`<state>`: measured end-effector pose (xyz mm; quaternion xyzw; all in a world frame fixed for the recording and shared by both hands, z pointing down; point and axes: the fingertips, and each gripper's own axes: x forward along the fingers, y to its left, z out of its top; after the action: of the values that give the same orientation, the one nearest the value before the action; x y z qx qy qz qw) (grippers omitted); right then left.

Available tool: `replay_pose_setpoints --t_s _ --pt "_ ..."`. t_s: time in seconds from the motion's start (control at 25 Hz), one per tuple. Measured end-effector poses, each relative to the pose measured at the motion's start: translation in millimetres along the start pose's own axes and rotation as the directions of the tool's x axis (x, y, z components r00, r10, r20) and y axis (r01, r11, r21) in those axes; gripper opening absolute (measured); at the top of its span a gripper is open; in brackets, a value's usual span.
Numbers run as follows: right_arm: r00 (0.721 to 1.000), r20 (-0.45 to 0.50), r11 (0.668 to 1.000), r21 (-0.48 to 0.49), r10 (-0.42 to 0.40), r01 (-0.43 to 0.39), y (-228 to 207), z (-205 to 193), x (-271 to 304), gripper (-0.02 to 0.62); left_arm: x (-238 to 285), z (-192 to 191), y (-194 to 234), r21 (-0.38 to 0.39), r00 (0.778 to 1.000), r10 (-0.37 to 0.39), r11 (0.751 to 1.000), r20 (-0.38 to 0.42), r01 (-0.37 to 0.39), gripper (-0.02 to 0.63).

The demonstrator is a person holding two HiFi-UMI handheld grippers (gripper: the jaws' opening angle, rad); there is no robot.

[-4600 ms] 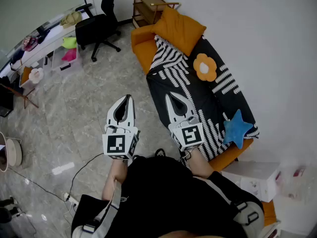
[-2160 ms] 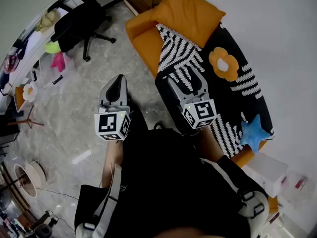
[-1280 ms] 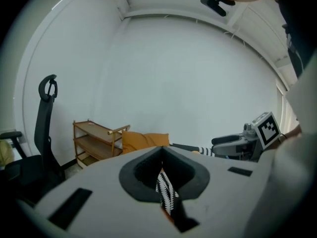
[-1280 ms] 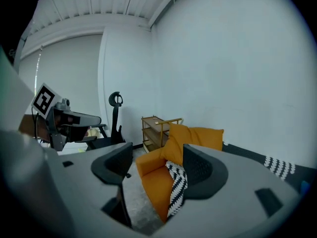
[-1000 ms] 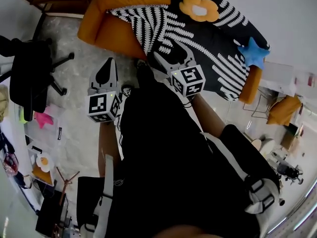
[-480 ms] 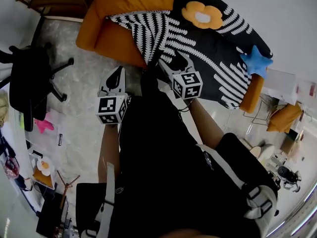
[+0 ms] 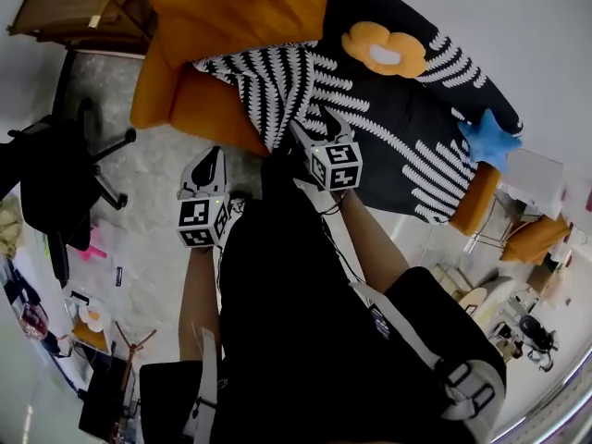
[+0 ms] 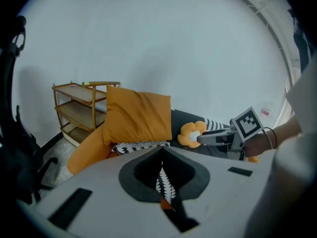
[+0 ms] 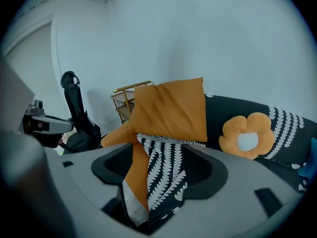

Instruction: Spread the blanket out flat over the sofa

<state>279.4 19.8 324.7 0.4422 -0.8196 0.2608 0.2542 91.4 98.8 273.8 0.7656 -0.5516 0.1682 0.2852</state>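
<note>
A black blanket with white fern print [image 7: 388,128] lies along the orange sofa [image 7: 203,109], and its left end is bunched below a big orange pillow [image 7: 240,7]. My right gripper [image 7: 317,128] is open at the blanket's front edge, and the blanket [image 9: 163,177] and the sofa arm show through the gap with nothing held. My left gripper [image 7: 211,153] is shut and empty over the floor, just in front of the sofa's left end. The left gripper view looks past its own tips [image 8: 161,150] to the pillow [image 8: 136,115] and the right gripper [image 8: 200,139].
A flower cushion [image 7: 384,49] and a blue star cushion [image 7: 487,139] lie on the blanket. A black office chair [image 7: 55,178] stands on the left, and a wooden shelf [image 7: 74,3] stands beyond the sofa's end. Boxes and an orange cushion [image 7: 527,239] sit on the right.
The view has swung over the sofa and both grippers have come up to its front edge. The right gripper, shut in the earliest frame, is open. The blanket has not moved.
</note>
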Motion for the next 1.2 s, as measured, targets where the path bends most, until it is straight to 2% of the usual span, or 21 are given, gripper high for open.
replay_pose_setpoints --t_s 0.16,0.28,0.56,0.84,1.04,1.2 --pt "0.999 -0.049 0.998 0.057 0.006 -0.004 -37 -10 60 0.318 58 -11 12 -0.054 0.998 0.025 0.998 -0.062 -0.029 0.021" --pt "0.996 -0.084 0.998 0.064 0.018 -0.013 -55 -25 99 0.313 90 -23 20 -0.103 0.995 0.039 0.993 -0.096 -0.049 0.021" --pt "0.986 -0.164 0.998 0.064 0.011 0.000 -105 -55 158 0.304 152 -36 32 -0.107 0.986 0.076 0.990 -0.151 -0.092 0.021" --pt "0.974 -0.223 0.996 0.072 -0.026 0.043 -143 -89 213 0.298 179 -58 53 -0.129 0.977 0.096 0.984 -0.188 -0.122 0.023" --pt "0.962 -0.270 0.995 0.070 -0.051 0.073 -167 -113 245 0.293 176 -78 59 -0.096 0.963 0.124 0.984 -0.238 -0.150 0.022" --pt "0.950 -0.305 0.992 0.077 -0.072 0.100 -177 -125 268 0.293 182 -90 78 -0.123 0.960 0.140 0.977 -0.244 -0.173 0.023"
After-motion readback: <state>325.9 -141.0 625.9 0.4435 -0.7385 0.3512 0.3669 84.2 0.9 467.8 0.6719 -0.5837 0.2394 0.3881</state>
